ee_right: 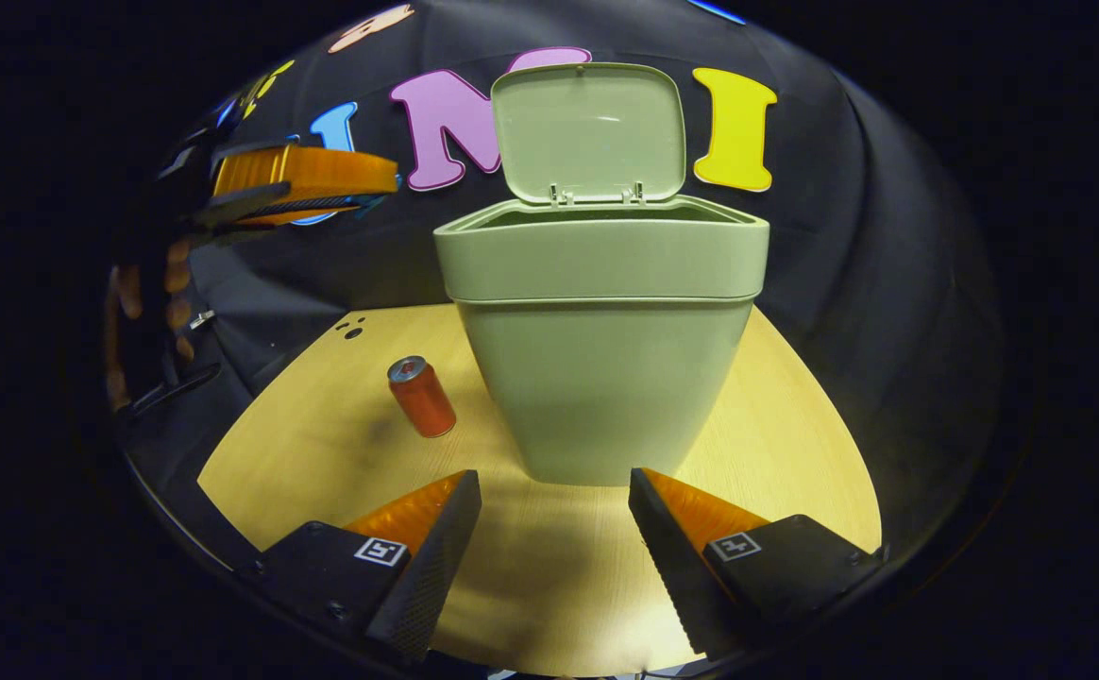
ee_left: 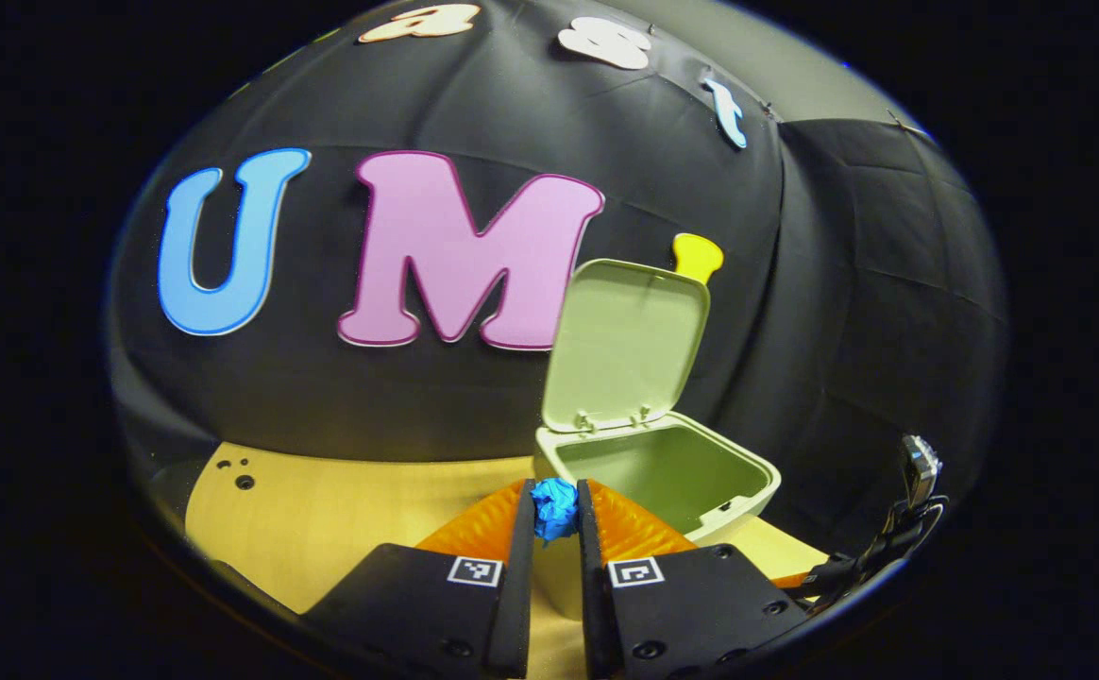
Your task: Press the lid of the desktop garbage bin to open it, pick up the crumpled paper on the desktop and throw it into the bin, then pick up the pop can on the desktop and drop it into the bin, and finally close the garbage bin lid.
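Pale wooden desktop (ee_right: 549, 567) against black cloth wall. Left gripper (ee_left: 556, 515) raised, clamped on small crumpled blue paper ball (ee_left: 555, 506), just short of pale green plastic bin (ee_left: 663, 472); hinged lid (ee_left: 627, 342) upright, open. Red pop can (ee_right: 422, 397) standing left of bin. Right gripper (ee_right: 554, 515) low before bin, fingers wide apart, holding nothing.
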{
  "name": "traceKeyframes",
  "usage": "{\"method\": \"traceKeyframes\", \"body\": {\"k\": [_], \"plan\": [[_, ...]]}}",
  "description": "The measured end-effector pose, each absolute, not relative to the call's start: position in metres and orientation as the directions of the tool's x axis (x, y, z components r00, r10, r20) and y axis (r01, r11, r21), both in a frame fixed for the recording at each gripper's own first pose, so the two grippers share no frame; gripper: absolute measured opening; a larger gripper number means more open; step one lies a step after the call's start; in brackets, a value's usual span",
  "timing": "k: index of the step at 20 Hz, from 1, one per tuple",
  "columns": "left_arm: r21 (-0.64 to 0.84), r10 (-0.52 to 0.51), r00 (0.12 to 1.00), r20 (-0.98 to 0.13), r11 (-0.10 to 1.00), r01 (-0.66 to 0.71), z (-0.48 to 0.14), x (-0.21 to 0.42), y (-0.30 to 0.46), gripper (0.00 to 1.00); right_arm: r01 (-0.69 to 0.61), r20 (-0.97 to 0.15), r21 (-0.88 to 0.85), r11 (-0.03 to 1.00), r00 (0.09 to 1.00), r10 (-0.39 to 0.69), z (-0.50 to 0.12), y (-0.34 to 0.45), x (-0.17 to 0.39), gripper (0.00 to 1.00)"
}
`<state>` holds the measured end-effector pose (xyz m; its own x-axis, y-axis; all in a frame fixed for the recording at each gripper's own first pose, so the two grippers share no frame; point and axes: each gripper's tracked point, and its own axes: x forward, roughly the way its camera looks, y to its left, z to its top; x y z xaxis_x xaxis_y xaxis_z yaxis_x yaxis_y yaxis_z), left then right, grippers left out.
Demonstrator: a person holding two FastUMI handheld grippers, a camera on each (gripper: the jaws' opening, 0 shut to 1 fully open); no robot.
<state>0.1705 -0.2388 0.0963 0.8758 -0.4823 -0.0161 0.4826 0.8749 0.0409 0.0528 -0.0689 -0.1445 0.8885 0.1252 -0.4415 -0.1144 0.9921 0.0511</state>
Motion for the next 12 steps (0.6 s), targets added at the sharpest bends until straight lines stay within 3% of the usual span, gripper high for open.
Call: {"method": "traceKeyframes", "body": {"k": [5, 12], "plan": [[0.068, -0.542, 0.839, -0.038, 0.837, 0.544, 0.089, 0.174, -0.284, 0.23, -0.117, -0.440, 0.041, 0.992, 0.889, 0.123, -0.143, -0.086, 0.060, 0.99], [0.049, -0.549, 0.832, -0.076, 0.832, 0.553, 0.074, 0.185, -0.302, 0.31, -0.145, -0.461, 0.032, 0.989, 0.876, 0.144, -0.151, -0.095, 0.064, 1.00]]}}
